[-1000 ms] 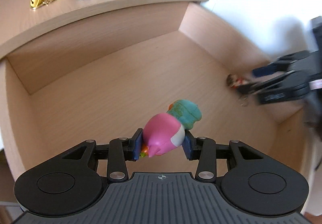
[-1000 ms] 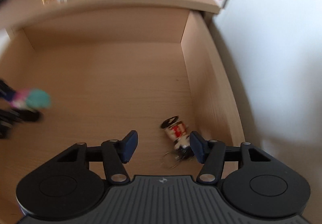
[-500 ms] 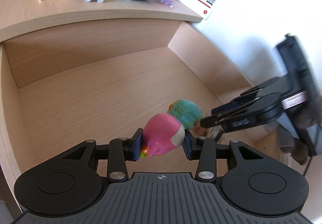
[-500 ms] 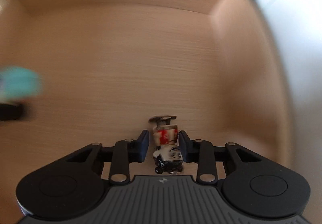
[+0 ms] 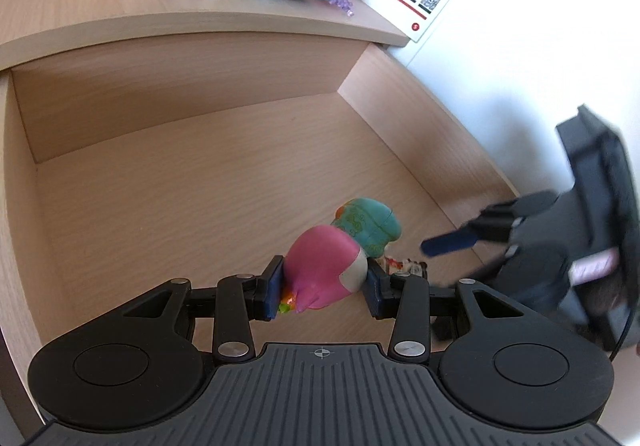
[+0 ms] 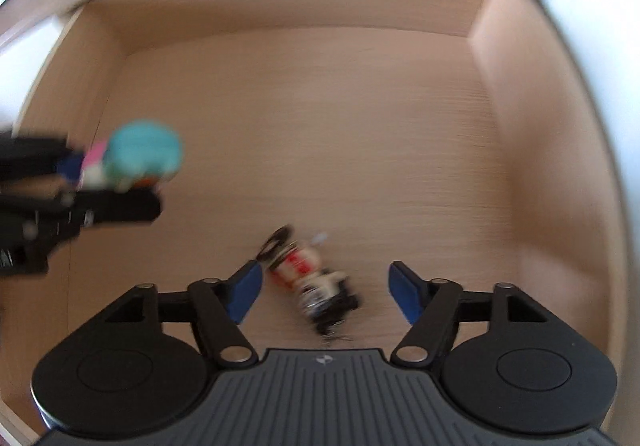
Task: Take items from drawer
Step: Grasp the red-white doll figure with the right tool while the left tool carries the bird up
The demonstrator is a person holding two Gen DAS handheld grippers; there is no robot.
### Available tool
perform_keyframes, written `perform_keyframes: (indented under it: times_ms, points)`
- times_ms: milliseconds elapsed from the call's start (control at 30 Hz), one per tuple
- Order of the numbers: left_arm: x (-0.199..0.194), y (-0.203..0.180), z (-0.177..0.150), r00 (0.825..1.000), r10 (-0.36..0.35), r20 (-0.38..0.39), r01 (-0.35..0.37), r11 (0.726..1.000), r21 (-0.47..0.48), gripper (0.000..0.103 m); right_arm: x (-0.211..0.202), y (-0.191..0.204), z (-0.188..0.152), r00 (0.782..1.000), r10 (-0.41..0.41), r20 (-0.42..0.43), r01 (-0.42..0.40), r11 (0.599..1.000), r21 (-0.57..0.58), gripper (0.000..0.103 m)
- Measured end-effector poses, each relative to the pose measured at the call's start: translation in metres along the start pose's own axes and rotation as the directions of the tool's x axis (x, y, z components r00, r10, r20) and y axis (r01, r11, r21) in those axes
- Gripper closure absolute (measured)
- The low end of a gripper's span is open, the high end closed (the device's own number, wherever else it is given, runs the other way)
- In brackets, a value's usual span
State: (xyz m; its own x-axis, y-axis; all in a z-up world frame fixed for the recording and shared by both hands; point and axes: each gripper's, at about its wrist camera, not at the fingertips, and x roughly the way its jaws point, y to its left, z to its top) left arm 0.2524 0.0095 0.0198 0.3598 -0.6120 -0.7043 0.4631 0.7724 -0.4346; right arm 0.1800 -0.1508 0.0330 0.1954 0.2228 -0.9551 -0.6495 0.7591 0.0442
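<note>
Drawer [image 5: 168, 181]: left gripper [image 5: 325, 288] clamped on pink toy [image 5: 324, 272], raised. Right gripper [image 6: 325, 288] jaws just opening, apart around figurine [image 6: 310, 282] lying near right corner, untouched. Next: regrip figurine, lift out.

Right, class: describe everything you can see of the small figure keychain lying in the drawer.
The small figure keychain lies tilted on the drawer floor, blurred: a red-and-white body, a dark head end toward the camera, a dark ring at the far end. It sits between the right gripper pads, which have just been opening and stand clear of it.
</note>
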Motion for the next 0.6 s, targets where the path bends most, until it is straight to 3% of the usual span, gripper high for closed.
perform_keyframes:
  times_ms: [67, 100, 133, 167, 300, 400, 500, 600]
  points:
    - [0.001, 0.001, 0.001, 1.000, 0.003, -0.007, -0.003, 1.000, -0.010, 0.059, 0.011, 0.012, -0.002, 1.000, -0.014, -0.019, 0.013, 0.999, -0.051, 0.029]
    - [0.002, 0.002, 0.001, 1.000, 0.006, -0.012, -0.006, 1.000, -0.014, 0.059, 0.015, 0.016, -0.004, 1.000, -0.019, -0.020, 0.018, 0.997, -0.070, 0.034]
    - [0.002, 0.002, 0.001, 1.000, 0.009, -0.012, -0.009, 1.000, -0.017, 0.059, 0.018, 0.017, -0.004, 0.999, -0.021, -0.027, 0.019, 0.996, -0.085, 0.057]
    - [0.002, 0.003, 0.000, 1.000, 0.011, -0.014, -0.011, 1.000, -0.019, 0.059, 0.017, 0.018, -0.003, 1.000, -0.012, -0.025, 0.010, 0.996, -0.089, 0.068]
    - [0.000, 0.003, -0.001, 1.000, 0.021, -0.017, -0.021, 1.000, -0.018, 0.059, -0.001, 0.014, -0.007, 0.998, 0.025, 0.049, -0.020, 0.996, -0.089, 0.068]
    - [-0.006, 0.001, 0.000, 1.000, 0.026, 0.009, -0.026, 1.000, -0.004, 0.059, -0.031, 0.011, -0.011, 0.983, 0.128, 0.130, -0.119, 0.990, -0.072, 0.068]
    - [-0.022, -0.003, 0.012, 0.990, 0.042, 0.135, -0.049, 0.998, 0.046, 0.059, -0.069, 0.003, -0.017, 0.943, 0.196, 0.268, -0.183, 0.981, -0.070, 0.068]
    - [-0.043, -0.004, 0.043, 0.949, 0.074, 0.306, -0.095, 0.994, 0.052, 0.058, -0.094, -0.012, -0.024, 0.887, 0.179, 0.425, -0.179, 0.983, -0.042, 0.068]
